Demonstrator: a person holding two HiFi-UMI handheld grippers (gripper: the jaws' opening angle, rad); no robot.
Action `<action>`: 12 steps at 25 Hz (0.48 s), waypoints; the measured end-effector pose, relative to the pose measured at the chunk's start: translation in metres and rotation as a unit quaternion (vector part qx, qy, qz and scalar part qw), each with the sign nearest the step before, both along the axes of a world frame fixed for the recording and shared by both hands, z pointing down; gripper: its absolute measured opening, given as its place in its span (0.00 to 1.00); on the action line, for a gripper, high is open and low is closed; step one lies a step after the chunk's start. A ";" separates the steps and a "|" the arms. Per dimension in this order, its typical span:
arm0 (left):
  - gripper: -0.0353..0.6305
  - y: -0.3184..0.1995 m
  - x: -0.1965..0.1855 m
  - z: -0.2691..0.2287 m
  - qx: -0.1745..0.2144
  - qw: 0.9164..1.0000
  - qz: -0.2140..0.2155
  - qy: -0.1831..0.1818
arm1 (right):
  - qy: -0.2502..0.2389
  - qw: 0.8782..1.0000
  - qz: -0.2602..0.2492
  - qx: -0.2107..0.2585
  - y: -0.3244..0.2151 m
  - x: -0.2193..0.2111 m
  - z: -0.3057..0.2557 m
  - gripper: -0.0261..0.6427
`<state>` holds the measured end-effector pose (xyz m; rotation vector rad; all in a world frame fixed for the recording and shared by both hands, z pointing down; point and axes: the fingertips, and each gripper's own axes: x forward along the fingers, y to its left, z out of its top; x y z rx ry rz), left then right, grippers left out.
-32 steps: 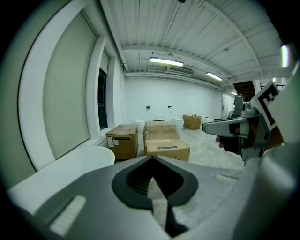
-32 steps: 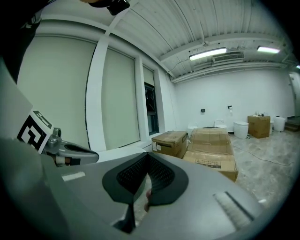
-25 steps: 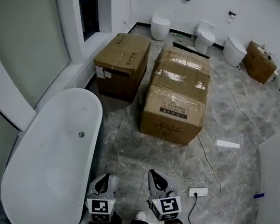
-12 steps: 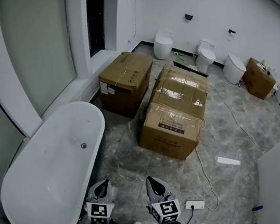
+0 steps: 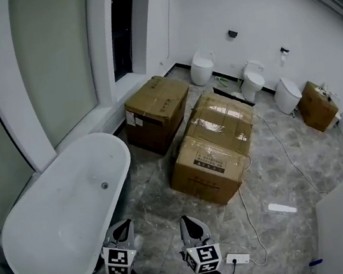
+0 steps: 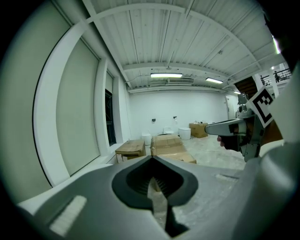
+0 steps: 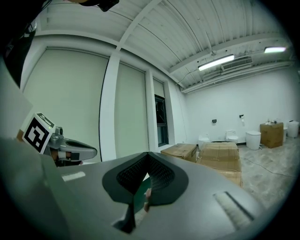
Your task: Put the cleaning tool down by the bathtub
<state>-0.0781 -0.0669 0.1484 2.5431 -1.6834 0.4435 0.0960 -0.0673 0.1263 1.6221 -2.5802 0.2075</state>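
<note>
In the head view the whole scene has slid down the frame over the last second. More wall shows above the toilets point(image 5: 201, 67) at 12 o'clock, and the power strip point(image 5: 237, 259) has dropped to 5 o'clock, so the head seems to be lifting. The left gripper point(image 5: 124, 227) and right gripper point(image 5: 187, 222) stay side by side at 6 o'clock, just beside the end of the bathtub point(image 5: 120, 149), which lies at 8 o'clock. The boxes point(image 5: 216, 152) sit in the middle. The left gripper view shows its jaws pressed together on nothing, only floor through the slit, with the other gripper at 3 o'clock. The right gripper view shows the same: jaws together, nothing clearly between them. No view shows the cleaning tool. Either it is already down out of sight or the task is not under way.
</note>
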 end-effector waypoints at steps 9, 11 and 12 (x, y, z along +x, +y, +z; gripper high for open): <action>0.05 0.002 -0.007 -0.026 0.018 1.000 -0.003 0.012 | 0.020 1.000 -0.002 0.010 0.009 -0.006 -0.017 0.07; 0.05 0.003 -0.004 -0.033 0.018 1.000 -0.001 0.016 | 0.016 1.000 -0.002 0.016 0.010 -0.005 -0.023 0.07; 0.05 0.004 -0.003 -0.035 0.020 1.000 0.001 0.015 | 0.016 1.000 -0.002 0.018 0.011 -0.004 -0.025 0.07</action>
